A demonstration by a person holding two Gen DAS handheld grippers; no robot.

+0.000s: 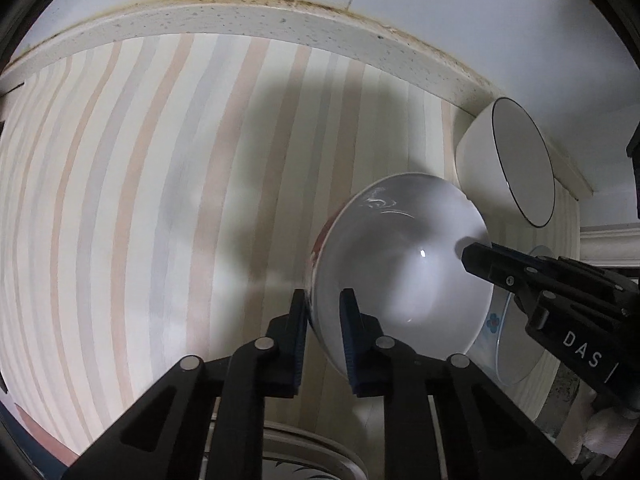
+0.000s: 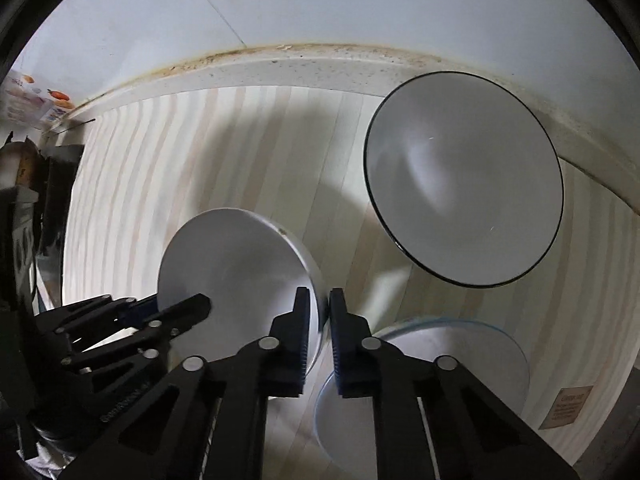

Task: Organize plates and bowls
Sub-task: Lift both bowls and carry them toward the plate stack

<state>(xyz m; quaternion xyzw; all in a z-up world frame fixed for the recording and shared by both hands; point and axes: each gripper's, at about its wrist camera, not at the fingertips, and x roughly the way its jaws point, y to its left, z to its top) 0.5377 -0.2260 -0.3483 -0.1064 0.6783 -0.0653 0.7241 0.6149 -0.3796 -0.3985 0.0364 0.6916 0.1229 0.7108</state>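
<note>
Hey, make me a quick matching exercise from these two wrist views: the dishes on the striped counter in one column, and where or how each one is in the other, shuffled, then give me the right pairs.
Things:
1. plain white bowl
2. black-rimmed bowl
3. blue-edged plate
4. striped counter

States:
A. lies under everything
B. rim gripped on opposite sides by the left gripper and the right gripper
C. stands free near the back ledge
D. lies flat beside the held bowl

Pairs: 1-B, 2-C, 3-D, 4-A

Rimmed bowl [image 2: 464,178] behind plate [image 2: 460,354], beside small bowl [image 2: 236,264].
</note>
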